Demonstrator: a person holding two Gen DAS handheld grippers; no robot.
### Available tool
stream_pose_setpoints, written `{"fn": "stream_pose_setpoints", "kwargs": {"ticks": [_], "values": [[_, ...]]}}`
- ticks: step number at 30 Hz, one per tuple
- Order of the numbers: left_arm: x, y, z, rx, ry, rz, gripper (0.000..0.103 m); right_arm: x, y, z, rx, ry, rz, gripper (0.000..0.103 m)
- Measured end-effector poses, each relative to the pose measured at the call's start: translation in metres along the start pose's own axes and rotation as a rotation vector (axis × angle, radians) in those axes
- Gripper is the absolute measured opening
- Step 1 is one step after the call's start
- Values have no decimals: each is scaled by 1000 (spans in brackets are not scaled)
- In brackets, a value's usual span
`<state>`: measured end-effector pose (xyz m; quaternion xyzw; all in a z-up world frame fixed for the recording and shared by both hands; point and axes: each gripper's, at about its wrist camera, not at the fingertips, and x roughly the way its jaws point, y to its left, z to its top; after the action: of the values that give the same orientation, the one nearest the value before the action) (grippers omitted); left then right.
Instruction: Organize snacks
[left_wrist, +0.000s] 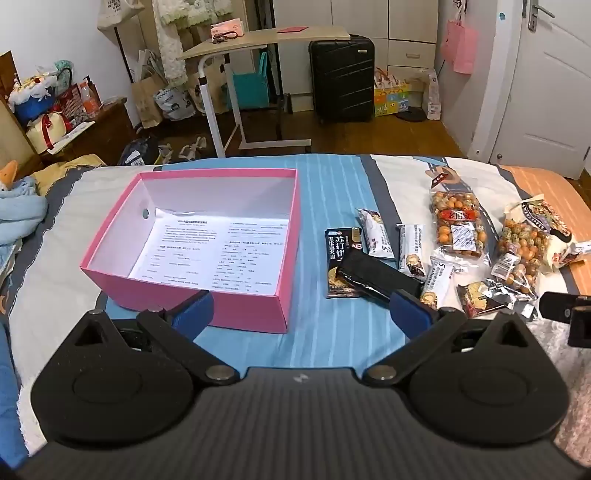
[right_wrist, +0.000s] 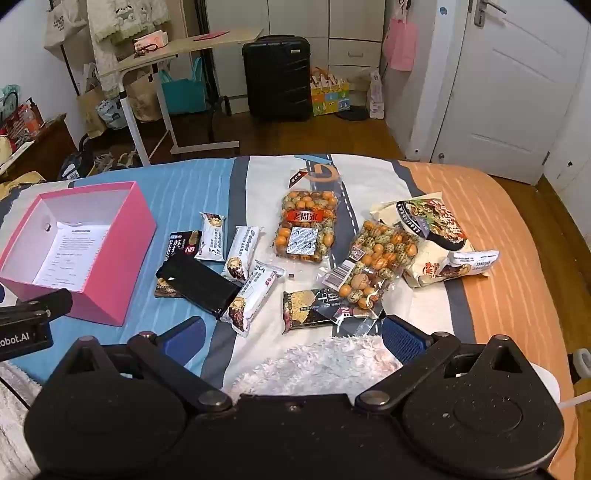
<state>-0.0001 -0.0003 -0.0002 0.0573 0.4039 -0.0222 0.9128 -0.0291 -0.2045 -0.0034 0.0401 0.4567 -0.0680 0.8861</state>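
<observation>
An open pink box (left_wrist: 192, 295) (right_wrist: 110, 266) with a printed sheet on its floor stands on the bed at the left. Snack packs lie scattered to its right: a black pack (left_wrist: 376, 275) (right_wrist: 199, 282), white bars (left_wrist: 375, 232) (right_wrist: 242, 253), two clear bags of coated nuts (left_wrist: 458, 229) (right_wrist: 306, 225), a dark cracker pack (right_wrist: 314, 306) and a large cream noodle bag (right_wrist: 436, 236). My left gripper (left_wrist: 301, 314) hangs open over the box's near right corner. My right gripper (right_wrist: 293, 336) hangs open just short of the cracker pack. Neither holds anything.
The bed has a striped blue, white and orange cover (right_wrist: 480, 206). A white fluffy cloth (right_wrist: 314, 365) lies under the right gripper. Beyond the bed's far edge stand a rolling side table (left_wrist: 258, 40), a black suitcase (left_wrist: 341, 79) and a white door (right_wrist: 517, 74).
</observation>
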Motion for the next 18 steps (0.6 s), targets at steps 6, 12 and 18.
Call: {"fn": "stream_pose_setpoints", "kwargs": {"ticks": [6,12,18], "values": [[0,1,0,-10,-1,-19,103,-2,4,0,-2,-6,2,103],[1,-3,6,-3,-5,-32,103,6,-12,4,0,-2,0,103],[1,6,3,-27,-11,-30,103,-1,2,5,-19,-10,-28,103]]}}
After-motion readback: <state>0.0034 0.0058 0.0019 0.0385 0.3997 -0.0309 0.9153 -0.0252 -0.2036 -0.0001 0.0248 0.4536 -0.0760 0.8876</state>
